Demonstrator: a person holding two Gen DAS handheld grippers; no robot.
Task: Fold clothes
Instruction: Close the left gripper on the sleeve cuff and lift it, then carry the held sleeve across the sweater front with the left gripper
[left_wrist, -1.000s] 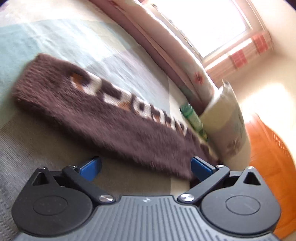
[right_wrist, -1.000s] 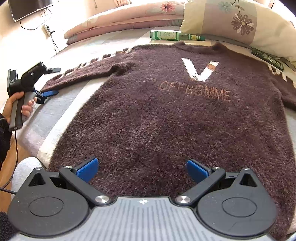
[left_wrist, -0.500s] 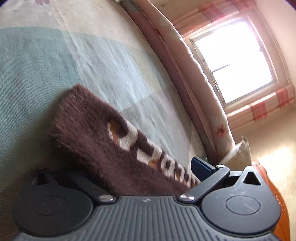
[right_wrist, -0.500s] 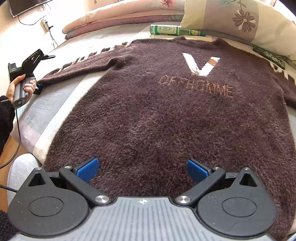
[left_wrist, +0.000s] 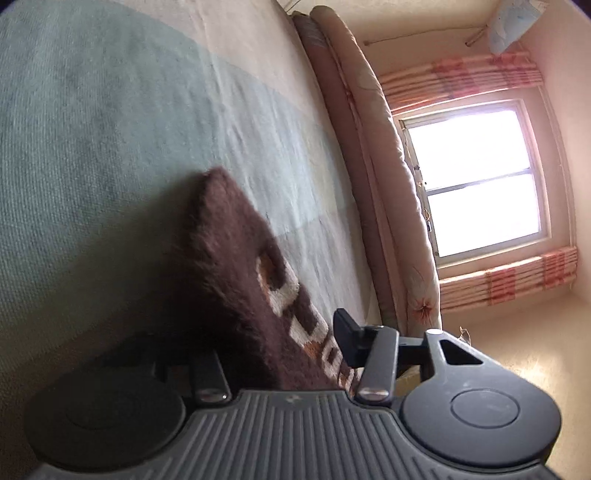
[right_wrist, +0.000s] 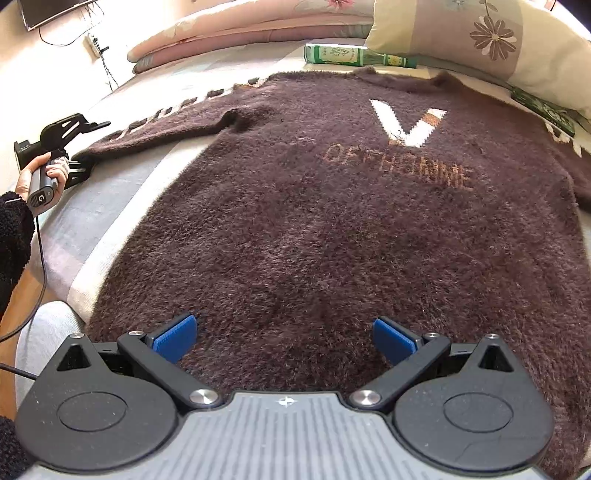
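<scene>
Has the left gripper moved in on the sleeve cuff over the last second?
Yes. In the right wrist view the left gripper has closed in on the sleeve cuff, moving left, away from the green bottle.

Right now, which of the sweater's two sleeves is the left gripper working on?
The sleeve stretched toward the bed's edge, its cuff between the left gripper's fingers. The other sleeve lies untouched by the floral pillow.

We see a bed (right_wrist: 122, 218) with a striped cover.
On it we find a brown sweater (right_wrist: 332, 229) spread flat, a green bottle (right_wrist: 343, 55) and a flowered pillow (right_wrist: 461, 37) near its collar.
</scene>
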